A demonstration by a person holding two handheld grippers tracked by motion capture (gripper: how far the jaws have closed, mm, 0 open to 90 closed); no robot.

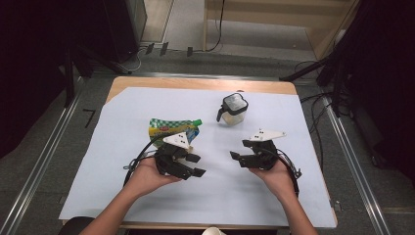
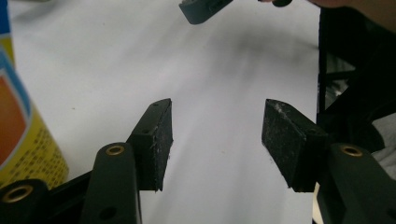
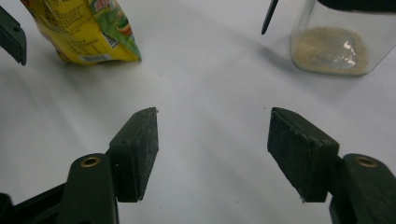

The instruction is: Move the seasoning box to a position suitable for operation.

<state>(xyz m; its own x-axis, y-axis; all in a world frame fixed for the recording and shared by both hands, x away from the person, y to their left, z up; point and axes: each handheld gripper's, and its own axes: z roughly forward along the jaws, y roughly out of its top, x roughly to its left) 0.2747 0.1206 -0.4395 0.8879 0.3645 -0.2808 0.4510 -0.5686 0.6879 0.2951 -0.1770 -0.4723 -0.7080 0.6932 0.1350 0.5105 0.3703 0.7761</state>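
Observation:
A yellow and green spouted pouch (image 1: 171, 129) lies on the white sheet (image 1: 117, 161) just behind my left gripper (image 1: 196, 165). Its yellow side (image 2: 21, 135) fills the left edge of the left gripper view, and its bottom corner (image 3: 88, 32) appears top left in the right gripper view. A clear jar (image 1: 233, 109) with a black lid and a layer of pale grains (image 3: 332, 50) stands farther back. My left gripper (image 2: 217, 140) is open over bare sheet. My right gripper (image 1: 239, 150) (image 3: 212, 151) is open too, nothing between its pads.
The white sheet covers a wooden table (image 1: 205, 84). Metal rails (image 1: 46, 156) run along both sides of the table. Cables (image 1: 313, 105) lie on the floor at the back right. A jaw of the right gripper (image 2: 203, 9) shows at the top of the left gripper view.

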